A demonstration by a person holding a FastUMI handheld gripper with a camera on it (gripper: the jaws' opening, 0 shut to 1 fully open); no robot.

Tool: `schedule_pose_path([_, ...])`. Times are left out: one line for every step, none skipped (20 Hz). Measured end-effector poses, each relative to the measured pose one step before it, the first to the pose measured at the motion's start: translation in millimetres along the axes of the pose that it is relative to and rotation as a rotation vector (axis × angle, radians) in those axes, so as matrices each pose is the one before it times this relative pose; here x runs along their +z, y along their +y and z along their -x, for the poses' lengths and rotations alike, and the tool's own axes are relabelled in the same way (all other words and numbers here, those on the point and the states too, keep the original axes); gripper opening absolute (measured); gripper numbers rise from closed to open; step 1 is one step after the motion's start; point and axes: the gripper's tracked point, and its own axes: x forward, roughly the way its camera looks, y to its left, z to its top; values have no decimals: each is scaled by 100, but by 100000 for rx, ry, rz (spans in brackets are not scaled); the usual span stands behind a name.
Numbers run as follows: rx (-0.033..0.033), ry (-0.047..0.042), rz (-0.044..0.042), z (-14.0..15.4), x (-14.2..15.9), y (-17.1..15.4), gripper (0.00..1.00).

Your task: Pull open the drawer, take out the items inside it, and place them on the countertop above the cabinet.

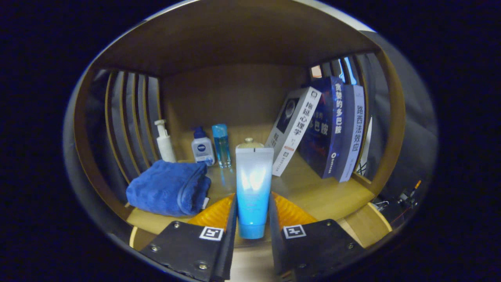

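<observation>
Clamping blue-white tube [253, 188] between jaws

Tube's [253, 188] sides behind fingers [219, 213], third book's [354, 129] cover seemingly hidden

dim warm light, glare on tube [253, 184], fisheye-bent edges.
</observation>
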Motion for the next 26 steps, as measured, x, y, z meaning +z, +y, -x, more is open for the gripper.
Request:
schedule_pose_path([-397, 674, 970, -911, -489, -33, 41])
schedule_pose_path([219, 1389, 733, -645, -740, 138, 41])
schedule_pose_path([894, 816, 406, -275, -649, 208, 41])
schedule_pose_path([810, 1428, 365, -585, -492, 265, 42])
schedule_pose_path([-123, 556, 223, -570, -283, 115, 41])
schedule_pose_path([-1, 500, 70, -348, -218, 91, 41])
schedule_pose_path([777, 615, -287, -370, -199, 324, 41])
schedule_pose_path([271, 726, -602, -304, -264, 285, 41])
schedule_pose_path([-265, 664, -605, -316, -147, 72, 42])
schedule_pose_path([-551, 345, -457, -211, -124, 15, 44])
schedule_pose_path([-1155, -1466, -538, -107, 429, -98, 44])
schedule_pose_path([-1177, -905, -482, -336, 212, -193, 45])
schedule_pose_path([-153, -313, -971, 199, 245, -57, 46])
schedule_pose_path([32, 221, -935, 211, 100, 90, 46])
schedule_pose_path([326, 54, -364, 398, 202, 21, 55])
schedule_pose_path([-1150, -111, 315, 293, 95, -311, 64])
schedule_pose_path([-886, -161, 611, 391, 129, -342, 74])
schedule_pose_path([-233, -116, 659, 583, -1, -158, 83])
schedule_pose_path([661, -270, 762, 700, 321, -114, 92])
schedule_pose_path([86, -583, 657, 750, 5, -103, 100])
schedule_pose_path([1344, -686, 469, 824, 282, 42, 100])
schedule_pose_path([1167, -889, 273, 763, 246, 124, 100])
schedule_pose_path([902, -435, 58, 991, 243, -26, 100])
schedule_pose_path([559, 26, -188, 970, 22, -44, 100])
schedule_pose_path([1010, -183, -137, 1024, 169, -69, 100])
schedule_pose_path([934, -274, -164, 1044, 148, 5, 100])
